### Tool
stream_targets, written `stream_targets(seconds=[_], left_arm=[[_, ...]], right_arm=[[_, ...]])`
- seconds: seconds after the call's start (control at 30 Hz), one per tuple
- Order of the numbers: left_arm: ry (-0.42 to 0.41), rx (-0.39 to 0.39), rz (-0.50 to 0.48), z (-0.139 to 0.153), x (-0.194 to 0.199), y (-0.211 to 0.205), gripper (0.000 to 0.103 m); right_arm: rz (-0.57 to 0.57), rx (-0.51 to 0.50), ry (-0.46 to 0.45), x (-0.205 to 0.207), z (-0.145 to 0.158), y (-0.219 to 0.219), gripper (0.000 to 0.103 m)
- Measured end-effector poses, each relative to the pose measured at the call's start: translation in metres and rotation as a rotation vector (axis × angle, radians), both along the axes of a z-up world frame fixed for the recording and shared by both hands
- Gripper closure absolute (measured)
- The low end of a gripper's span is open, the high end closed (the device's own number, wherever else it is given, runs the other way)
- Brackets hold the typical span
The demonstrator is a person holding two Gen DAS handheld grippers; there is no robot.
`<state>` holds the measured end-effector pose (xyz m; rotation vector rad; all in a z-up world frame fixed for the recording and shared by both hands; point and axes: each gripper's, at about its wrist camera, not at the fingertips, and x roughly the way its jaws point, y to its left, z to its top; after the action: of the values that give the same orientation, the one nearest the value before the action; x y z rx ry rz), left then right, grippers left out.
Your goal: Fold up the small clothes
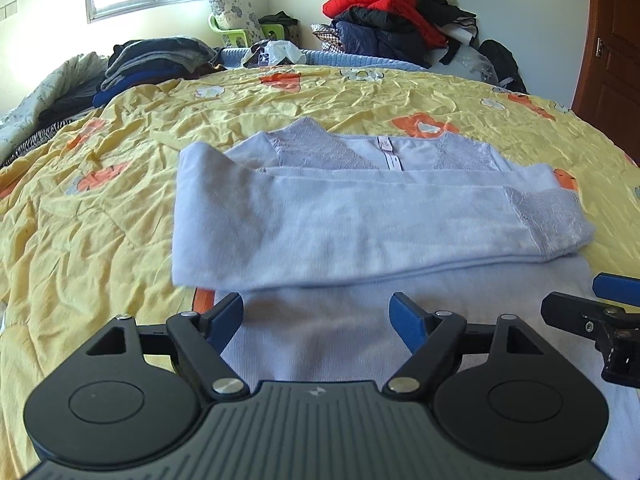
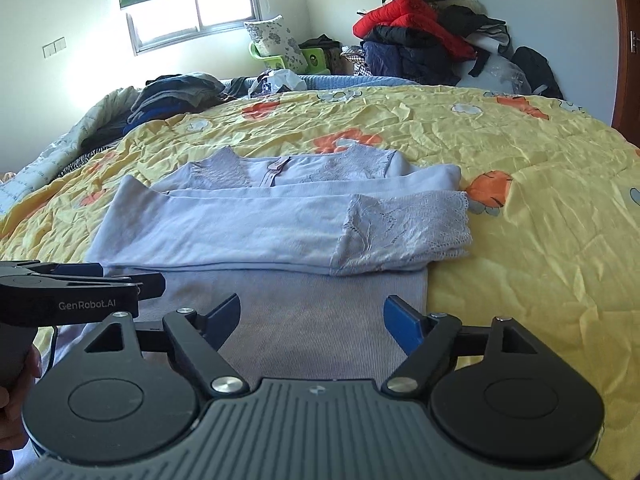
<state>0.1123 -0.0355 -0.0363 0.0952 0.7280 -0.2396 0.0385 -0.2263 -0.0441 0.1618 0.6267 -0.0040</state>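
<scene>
A pale lilac long-sleeved top (image 1: 320, 224) with lace shoulders and cuffs lies flat on the yellow bedspread (image 1: 100, 208), both sleeves folded across its body. It also shows in the right wrist view (image 2: 256, 224). My left gripper (image 1: 316, 312) is open and empty, just above the top's near hem on the left side. My right gripper (image 2: 310, 312) is open and empty above the hem on the right side. The right gripper also shows at the right edge of the left wrist view (image 1: 592, 304); the left gripper shows at the left edge of the right wrist view (image 2: 100, 276).
A stack of folded dark clothes (image 1: 156, 60) sits at the far left of the bed. A heap of red and dark jackets (image 1: 392, 16) stands against the far wall. A brown door (image 1: 612, 52) is at the right. A hand (image 2: 16, 396) holds the left gripper.
</scene>
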Motion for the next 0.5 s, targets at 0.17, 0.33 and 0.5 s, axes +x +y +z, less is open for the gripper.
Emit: stream_targets(seconds=[0.17,0.33,0.5], left_arm=[[0.014,-0.008,0.019,-0.002,-0.017,0.009,0.022],[0.015,0.003,0.03,-0.002,-0.028,0.015,0.022],[0.007,0.024,0.032,-0.001,-0.037,0.018,0.022]], right_arm=[[0.001,0.004,0.003,-0.014,0.0,0.005,0.019],[0.011,0.005,0.017,-0.025,-0.004,0.011,0.017],[0.031,0.011,0.016,-0.034,-0.005,0.016,0.017]])
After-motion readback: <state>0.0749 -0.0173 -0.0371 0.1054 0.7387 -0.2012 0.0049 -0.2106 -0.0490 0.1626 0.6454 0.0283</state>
